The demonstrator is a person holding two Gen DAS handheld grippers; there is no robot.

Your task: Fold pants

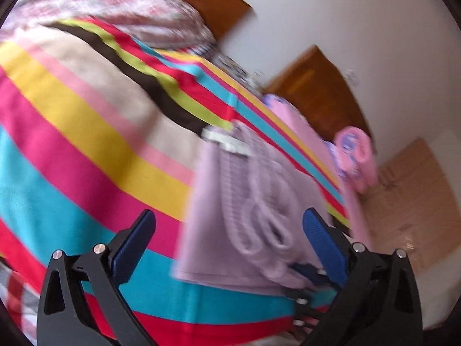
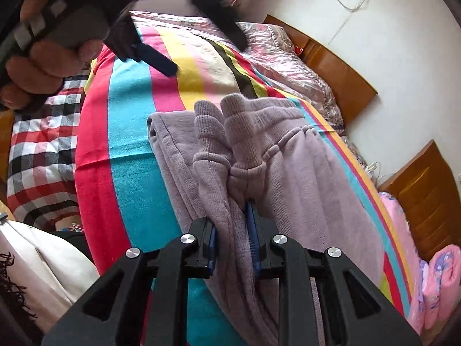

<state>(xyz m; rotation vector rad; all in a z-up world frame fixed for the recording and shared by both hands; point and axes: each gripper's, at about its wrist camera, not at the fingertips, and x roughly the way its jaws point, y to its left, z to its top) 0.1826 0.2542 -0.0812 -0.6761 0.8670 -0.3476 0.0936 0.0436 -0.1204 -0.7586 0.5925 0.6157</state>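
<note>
The lilac fleece pants (image 2: 291, 170) lie folded on the striped bedspread (image 2: 129, 132), ribbed cuffs on top pointing away. My right gripper (image 2: 234, 230) is shut on a bunched fold of the pants at their near edge. My left gripper (image 1: 229, 225) is open and empty, held above the bed with the pants (image 1: 245, 201) between and beyond its blue pads (image 1: 322, 239). It also shows in the right wrist view (image 2: 201, 40), raised in a hand over the far side of the bed. The left wrist view is blurred.
A floral quilt (image 2: 276, 54) lies at the head of the bed by the wooden headboard (image 2: 340, 72). A checked blanket (image 2: 43, 155) lies at the left. Pink bedding (image 2: 432, 282) and a wooden nightstand (image 2: 426, 193) are at the right. Cardboard (image 1: 409, 201) lies on the floor.
</note>
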